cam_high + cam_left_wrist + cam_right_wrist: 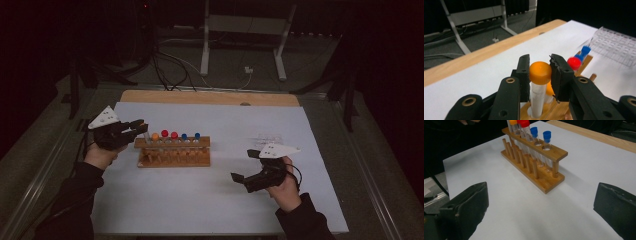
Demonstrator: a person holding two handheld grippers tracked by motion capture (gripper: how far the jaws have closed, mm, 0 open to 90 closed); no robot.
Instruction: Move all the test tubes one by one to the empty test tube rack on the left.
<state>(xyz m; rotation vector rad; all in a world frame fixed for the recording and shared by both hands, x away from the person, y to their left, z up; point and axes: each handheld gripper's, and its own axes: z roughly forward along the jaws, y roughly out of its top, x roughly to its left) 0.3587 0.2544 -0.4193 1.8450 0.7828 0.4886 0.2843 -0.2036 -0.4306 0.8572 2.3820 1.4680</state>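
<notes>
A wooden tube rack (172, 152) stands left of centre on the white sheet and holds several capped tubes, orange, red and blue. My left gripper (136, 127) is at the rack's left end. In the left gripper view its jaws are shut on the orange cap of a clear tube (540, 72), whose body reaches down into the rack's end hole (534, 113). Behind it are another orange cap (549, 91), a red cap (574, 63) and a blue cap (586, 50). My right gripper (245, 165) hovers open to the right of the rack (534, 162), with nothing between its jaws.
A clear plastic tray (270, 138) lies on the sheet behind my right gripper, also seen as the clear tray (616, 47) beyond the rack. The wooden table edge (210, 97) runs along the back. A white metal frame (245, 30) stands on the floor beyond.
</notes>
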